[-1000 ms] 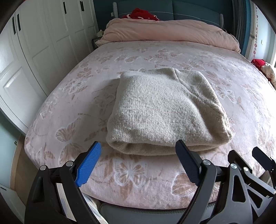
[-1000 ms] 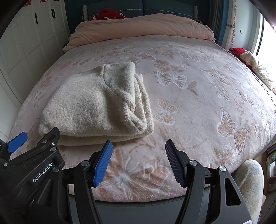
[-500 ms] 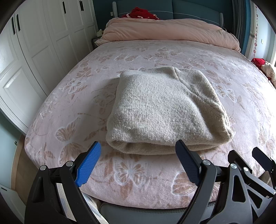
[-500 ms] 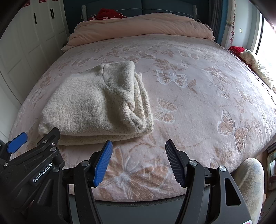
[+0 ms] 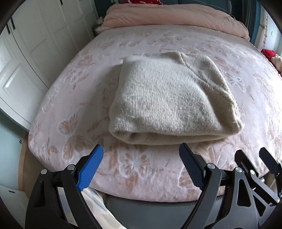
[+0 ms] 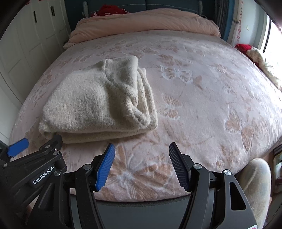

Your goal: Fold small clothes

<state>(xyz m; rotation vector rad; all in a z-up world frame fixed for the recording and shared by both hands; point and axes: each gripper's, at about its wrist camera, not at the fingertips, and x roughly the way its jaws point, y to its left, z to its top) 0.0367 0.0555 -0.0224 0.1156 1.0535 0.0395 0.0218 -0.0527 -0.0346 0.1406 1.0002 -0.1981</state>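
A cream knitted sweater (image 5: 169,98) lies folded into a thick rectangle on the pink butterfly-patterned bed cover (image 5: 74,98). In the right wrist view the same sweater (image 6: 98,104) sits to the left, its loose edges stacked along its right side. My left gripper (image 5: 141,149) hangs open just in front of the sweater's near fold, nothing between its fingers. My right gripper (image 6: 141,147) is open too, above bare bed cover (image 6: 211,98) to the right of the sweater. Both stand apart from the cloth.
A rolled pink duvet (image 5: 176,17) lies across the head of the bed with red cloth (image 6: 109,9) behind it. White wardrobe doors (image 5: 26,52) run along the left side. More red and cream cloth (image 6: 253,54) lies at the bed's right edge. A person's knee (image 6: 253,178) shows lower right.
The left wrist view has tipped slightly downward, so the sweater sits a little higher in it. The sweater and both grippers' openings are unchanged.
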